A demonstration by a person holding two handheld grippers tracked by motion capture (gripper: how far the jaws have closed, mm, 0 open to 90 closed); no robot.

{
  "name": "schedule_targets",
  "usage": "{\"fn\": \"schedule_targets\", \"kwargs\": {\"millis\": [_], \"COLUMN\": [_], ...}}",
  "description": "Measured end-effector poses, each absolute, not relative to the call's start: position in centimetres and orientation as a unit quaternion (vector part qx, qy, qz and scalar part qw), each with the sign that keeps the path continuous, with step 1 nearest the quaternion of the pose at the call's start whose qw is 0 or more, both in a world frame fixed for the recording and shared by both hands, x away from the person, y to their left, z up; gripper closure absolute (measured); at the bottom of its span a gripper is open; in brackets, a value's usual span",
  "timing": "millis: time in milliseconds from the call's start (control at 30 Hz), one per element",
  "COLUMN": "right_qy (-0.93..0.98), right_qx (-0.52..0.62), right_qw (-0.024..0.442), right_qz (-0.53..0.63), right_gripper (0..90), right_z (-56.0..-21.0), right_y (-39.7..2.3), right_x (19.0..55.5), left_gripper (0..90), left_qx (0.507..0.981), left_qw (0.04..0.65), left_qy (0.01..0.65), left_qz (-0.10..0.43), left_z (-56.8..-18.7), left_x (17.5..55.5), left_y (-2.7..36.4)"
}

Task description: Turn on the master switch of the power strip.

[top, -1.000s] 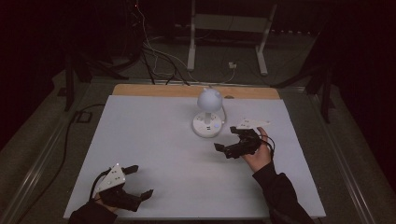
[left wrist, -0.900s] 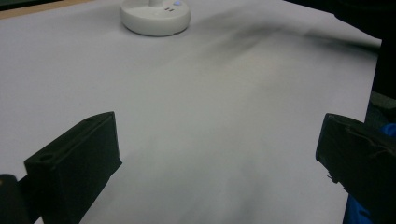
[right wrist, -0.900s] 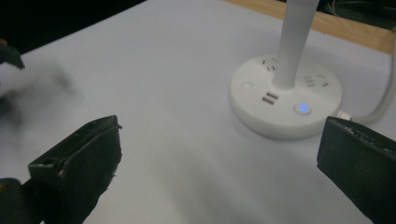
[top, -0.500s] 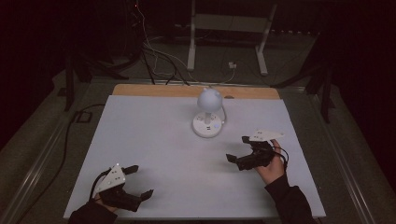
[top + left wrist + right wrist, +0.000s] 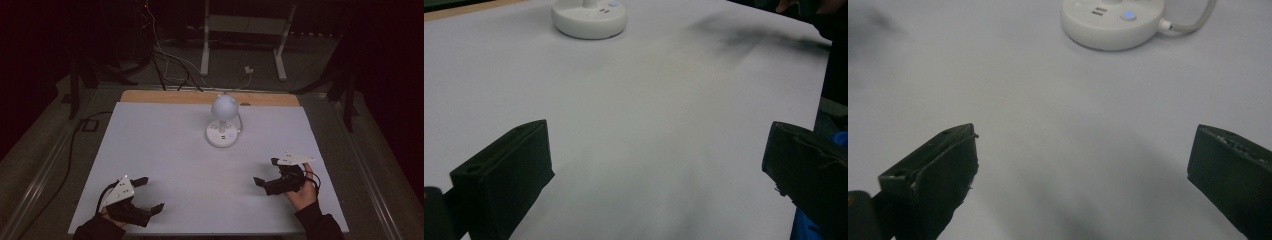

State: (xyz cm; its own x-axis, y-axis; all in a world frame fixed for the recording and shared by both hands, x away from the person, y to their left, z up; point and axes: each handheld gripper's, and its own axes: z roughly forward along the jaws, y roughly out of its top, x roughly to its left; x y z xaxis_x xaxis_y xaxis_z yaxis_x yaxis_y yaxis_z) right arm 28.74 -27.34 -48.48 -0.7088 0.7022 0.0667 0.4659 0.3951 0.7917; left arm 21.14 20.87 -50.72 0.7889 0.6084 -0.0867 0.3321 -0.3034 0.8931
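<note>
A white desk lamp [image 5: 223, 120] with a round head and a round base stands at the far middle of the white table [image 5: 165, 145]. Its base [image 5: 589, 17] carries a small blue light [image 5: 1128, 15] and a grey cable [image 5: 1188, 22]. My left gripper [image 5: 149, 194] rests open at the near left corner, nothing between its jaws. My right gripper [image 5: 266, 171] is open too, at the near right, well short of the lamp and pointing left. Bare table lies between each pair of jaws [image 5: 654, 165] [image 5: 1083, 165].
Beyond the table's wooden far edge [image 5: 210, 97] the dark floor holds loose cables [image 5: 170, 60], a white plug [image 5: 248, 71] and a white metal stand [image 5: 245, 30]. A black cable [image 5: 75, 150] runs along the left side. Rails [image 5: 370, 175] flank the table.
My right gripper has drawn back from beside the lamp base toward the near right of the table, staying open. The left gripper has not moved.
</note>
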Motion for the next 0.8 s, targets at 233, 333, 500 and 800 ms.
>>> {"fn": "schedule_targets", "kwargs": {"millis": [233,333,500,800], "right_qy": [0.829,0.828,0.829,0.833], "right_qx": [0.357,0.367,0.380,0.394], "right_qw": [0.139,0.138,0.147,0.150], "right_qz": [0.408,0.402,0.384,0.359], "right_gripper": [0.0,0.0,0.0,0.0], "right_z": [-49.6,-50.0,-50.8,-52.2], "right_y": [-28.6,-29.3,-30.4,-32.2], "right_x": [27.9,27.5,26.8,25.7], "left_gripper": [0.2,0.2,0.2,0.2], "left_qx": [0.795,0.796,0.796,0.798], "left_qw": [0.512,0.512,0.511,0.509], "left_qy": [0.295,0.295,0.294,0.293], "left_qz": [0.136,0.135,0.135,0.135], "left_z": [-50.7,-50.7,-50.7,-50.7], "left_x": [21.1,21.1,21.1,21.1], "left_y": [20.9,20.9,20.9,20.7]}}
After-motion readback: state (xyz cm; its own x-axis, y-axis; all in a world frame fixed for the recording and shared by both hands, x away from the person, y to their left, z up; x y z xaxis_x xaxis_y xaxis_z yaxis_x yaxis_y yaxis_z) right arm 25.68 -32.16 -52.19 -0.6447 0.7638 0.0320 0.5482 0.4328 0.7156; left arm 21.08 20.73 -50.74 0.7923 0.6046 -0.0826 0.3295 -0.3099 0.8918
